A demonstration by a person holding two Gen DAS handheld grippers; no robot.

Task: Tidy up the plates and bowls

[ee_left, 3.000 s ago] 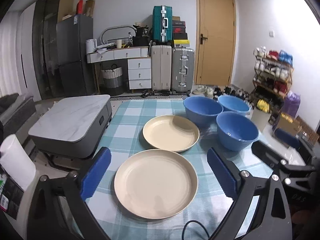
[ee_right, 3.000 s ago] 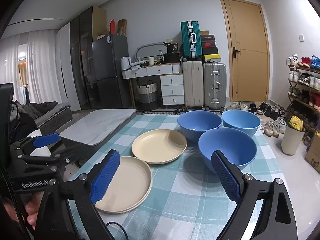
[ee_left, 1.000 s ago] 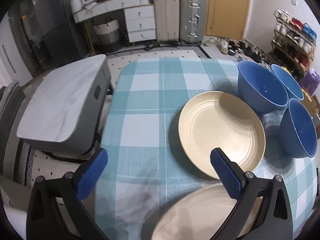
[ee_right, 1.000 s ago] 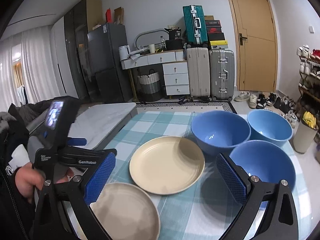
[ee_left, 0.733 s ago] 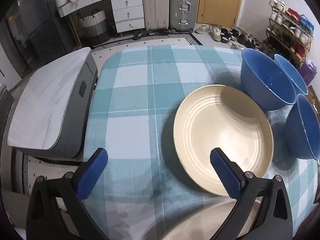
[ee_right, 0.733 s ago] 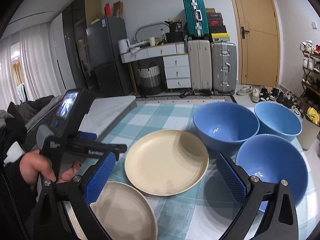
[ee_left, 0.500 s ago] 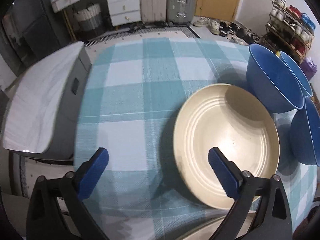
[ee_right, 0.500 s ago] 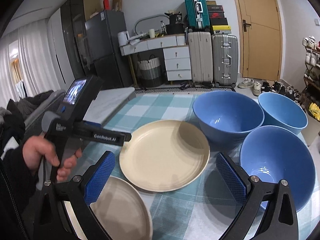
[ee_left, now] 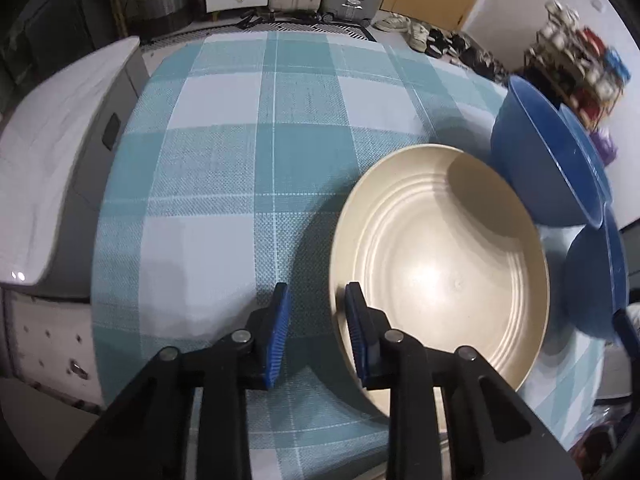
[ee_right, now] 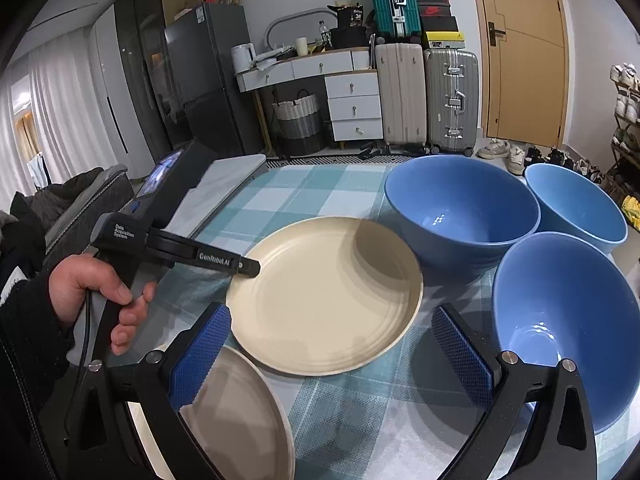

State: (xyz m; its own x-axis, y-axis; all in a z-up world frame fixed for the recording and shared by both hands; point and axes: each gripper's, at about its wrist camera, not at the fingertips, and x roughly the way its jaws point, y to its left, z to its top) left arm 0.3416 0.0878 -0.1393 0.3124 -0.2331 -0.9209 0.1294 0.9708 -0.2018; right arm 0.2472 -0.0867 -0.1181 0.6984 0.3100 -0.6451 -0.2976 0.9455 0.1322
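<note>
A cream plate (ee_left: 440, 272) (ee_right: 324, 296) lies on the checked tablecloth (ee_left: 240, 160). My left gripper (ee_left: 316, 292) points steeply down over its left rim. Its jaws are closing, one pad inside the plate and one outside, with cloth still showing in the gap. In the right wrist view a hand (ee_right: 100, 292) holds this left gripper (ee_right: 248, 268) at that rim. My right gripper (ee_right: 330, 314) hangs open above the plate's near edge, holding nothing. A second cream plate (ee_right: 236, 412) lies nearer, under its left finger. Three blue bowls (ee_right: 460, 204) (ee_right: 576, 200) (ee_right: 560, 320) stand to the right.
A low marble-topped table (ee_left: 40, 160) (ee_right: 224, 184) stands close beside the table's left edge. Suitcases (ee_right: 424, 96), a drawer unit (ee_right: 352, 100), a door (ee_right: 520, 48) and a shoe rack (ee_left: 576, 60) are across the room.
The left gripper came down onto the far plate's left rim and its jaws went from wide open to narrow. The right gripper sank a little toward the plates and stayed open.
</note>
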